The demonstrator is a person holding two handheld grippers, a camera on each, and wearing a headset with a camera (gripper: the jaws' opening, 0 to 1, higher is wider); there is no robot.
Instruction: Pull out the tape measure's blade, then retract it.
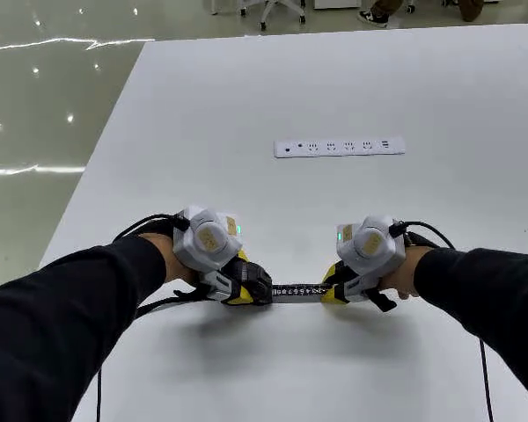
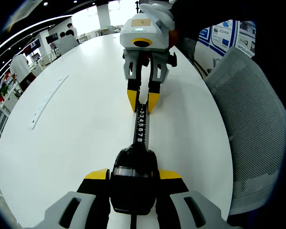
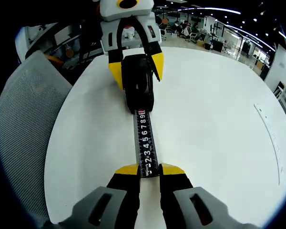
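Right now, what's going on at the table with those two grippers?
A person is working a tape measure on the white table. The left gripper is shut on the black case, and the right gripper pinches the tip of the blade. The blade is out only a short way, stretched straight between them.

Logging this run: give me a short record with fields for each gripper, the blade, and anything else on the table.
Left gripper: shut on tape measure case
Right gripper: shut on blade near its tip
Blade state: partly out, straight between the grippers
Also on table: white power strip, beyond the grippers, untouched
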